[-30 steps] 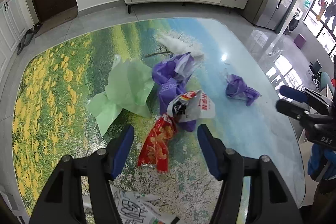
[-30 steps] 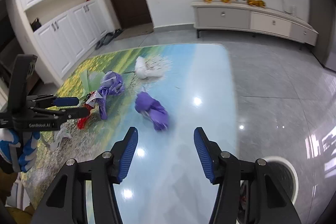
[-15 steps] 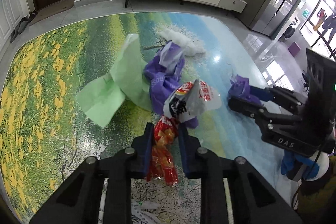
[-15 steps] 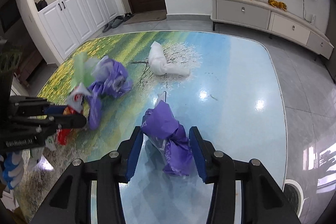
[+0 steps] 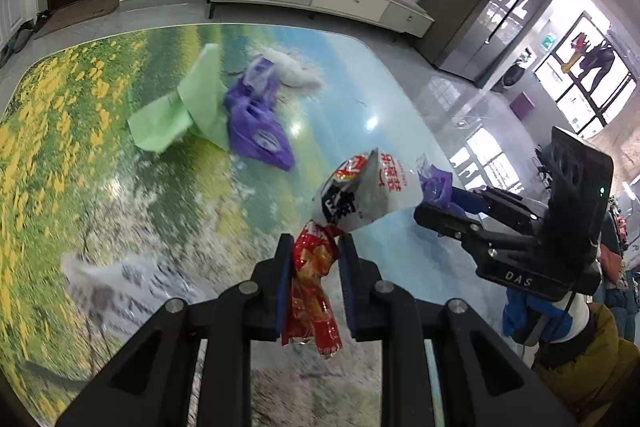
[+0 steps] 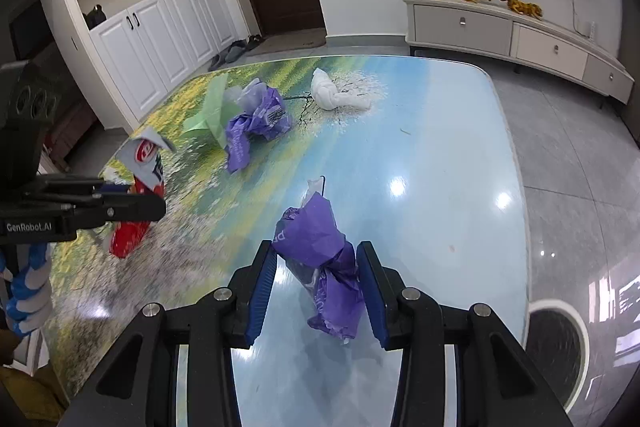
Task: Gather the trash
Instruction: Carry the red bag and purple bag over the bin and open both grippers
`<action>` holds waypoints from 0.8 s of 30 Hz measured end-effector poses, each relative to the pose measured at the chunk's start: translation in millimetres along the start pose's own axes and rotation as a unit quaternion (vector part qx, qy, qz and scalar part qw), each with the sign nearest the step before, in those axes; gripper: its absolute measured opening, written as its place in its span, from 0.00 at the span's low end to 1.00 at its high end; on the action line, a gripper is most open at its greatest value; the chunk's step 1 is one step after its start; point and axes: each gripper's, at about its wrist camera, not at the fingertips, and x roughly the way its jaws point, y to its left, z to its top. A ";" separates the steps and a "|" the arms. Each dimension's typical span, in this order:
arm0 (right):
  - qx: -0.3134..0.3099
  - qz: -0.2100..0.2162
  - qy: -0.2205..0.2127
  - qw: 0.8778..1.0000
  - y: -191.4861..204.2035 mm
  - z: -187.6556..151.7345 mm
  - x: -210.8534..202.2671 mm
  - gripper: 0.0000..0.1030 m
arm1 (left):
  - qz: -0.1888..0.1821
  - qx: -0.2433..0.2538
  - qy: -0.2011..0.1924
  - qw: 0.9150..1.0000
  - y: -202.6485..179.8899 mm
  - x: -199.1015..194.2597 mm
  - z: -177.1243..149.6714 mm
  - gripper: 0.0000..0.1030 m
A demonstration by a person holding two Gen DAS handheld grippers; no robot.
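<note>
Your left gripper (image 5: 311, 253) just clamped red snack wrapper (image 5: 312, 291), lifted; right gripper (image 6: 316, 283), jaws still closing, grips purple bag (image 6: 320, 259); 2 pieces secured, bin next.

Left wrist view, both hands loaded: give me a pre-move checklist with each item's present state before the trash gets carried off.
1. Left hand-held gripper clamped on red wrapper: ok.
2. White packet secured: cannot tell; it sits above the wrapper, outside the pads.
3. Right hand-held gripper gripping purple bag: ok; both pads touch it.
4. Purple bag clear of the table: cannot tell.
5. Table cleared: not ok; green sheet, second purple bag and white wad remain.
6. Bin reachable: cannot tell.
</note>
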 end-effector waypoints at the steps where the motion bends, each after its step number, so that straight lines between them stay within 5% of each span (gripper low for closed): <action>1: 0.002 0.000 -0.003 1.000 0.0 -3.5 -5.9 0.38 | -0.001 0.004 -0.001 1.000 -3.3 -2.2 -4.6 0.20; 13: 0.073 -0.027 -0.054 0.996 -34.9 -60.0 -81.9 0.38 | -0.036 0.080 0.026 0.996 -77.7 -4.2 -35.8 0.20; 24: 0.203 -0.091 -0.083 0.971 -133.5 -115.5 -123.9 0.38 | -0.062 0.183 0.065 0.979 -193.1 52.4 -6.9 0.20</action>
